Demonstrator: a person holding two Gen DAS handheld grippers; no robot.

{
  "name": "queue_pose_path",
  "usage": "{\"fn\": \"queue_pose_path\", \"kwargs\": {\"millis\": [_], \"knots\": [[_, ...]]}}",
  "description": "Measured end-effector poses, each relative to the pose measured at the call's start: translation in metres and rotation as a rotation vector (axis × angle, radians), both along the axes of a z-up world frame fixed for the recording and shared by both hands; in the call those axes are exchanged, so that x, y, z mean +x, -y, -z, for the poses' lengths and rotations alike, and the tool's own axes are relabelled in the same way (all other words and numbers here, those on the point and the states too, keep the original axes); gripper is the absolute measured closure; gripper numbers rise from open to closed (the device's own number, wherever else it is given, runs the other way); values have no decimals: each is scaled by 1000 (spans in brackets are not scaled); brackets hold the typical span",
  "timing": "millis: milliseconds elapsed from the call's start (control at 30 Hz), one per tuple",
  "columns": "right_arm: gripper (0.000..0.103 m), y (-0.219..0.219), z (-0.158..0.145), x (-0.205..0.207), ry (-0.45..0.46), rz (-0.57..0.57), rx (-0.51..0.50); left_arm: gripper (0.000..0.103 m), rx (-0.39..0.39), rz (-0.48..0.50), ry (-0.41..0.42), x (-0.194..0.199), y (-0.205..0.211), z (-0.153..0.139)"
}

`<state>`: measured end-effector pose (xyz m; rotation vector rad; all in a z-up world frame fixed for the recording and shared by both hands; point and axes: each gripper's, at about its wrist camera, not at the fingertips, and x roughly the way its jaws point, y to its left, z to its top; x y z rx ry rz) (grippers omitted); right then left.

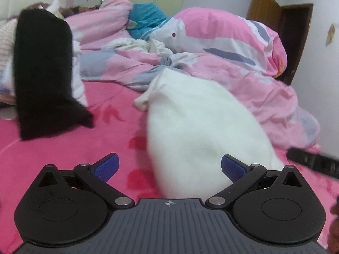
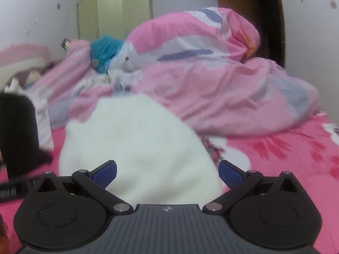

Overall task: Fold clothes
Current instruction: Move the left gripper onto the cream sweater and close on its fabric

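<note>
Both grippers stand with their jaws spread wide and nothing between the blue pads. From the left wrist view, the left gripper (image 1: 170,168) hangs just above the near end of a white garment (image 1: 197,127), the right pad over the cloth and the left pad over bare pink bedsheet (image 1: 63,148). From the right wrist view, the right gripper (image 2: 167,172) sits over the same white garment (image 2: 137,148), whose near end fills the gap between its pads.

Open sheet lies to the left of the garment, between it and a black garment (image 1: 42,74) that stands apart at the far left. To the right of the white piece there is more bare sheet, printed with red flowers (image 2: 286,148). Its far end runs up against a heaped pink quilt (image 1: 222,53), which closes off the room behind and along the right side. Part of the other gripper (image 1: 313,163) shows at the right edge of the left wrist view.

Counted: two grippers, one white garment, one black garment, one quilt, one teal cloth (image 1: 148,19) tucked into the quilt's folds.

The white garment is fleecy and plain, lying as a long rounded shape that runs away from the grippers. A small flap or sleeve end (image 1: 144,100) sticks out at its far left corner. Its outline is blurred in both views.
</note>
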<state>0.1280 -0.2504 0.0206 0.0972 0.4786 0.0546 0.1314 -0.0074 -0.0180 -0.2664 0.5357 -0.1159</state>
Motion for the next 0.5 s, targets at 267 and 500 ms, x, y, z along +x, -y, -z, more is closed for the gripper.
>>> {"fn": "queue_pose_path", "kwargs": {"millis": [267, 500], "knots": [[0, 36, 16, 125, -170, -46, 194, 4, -162, 13, -72, 49, -10, 23], [2, 51, 51, 186, -326, -96, 379, 21, -241, 73, -127, 68, -12, 43]]}}
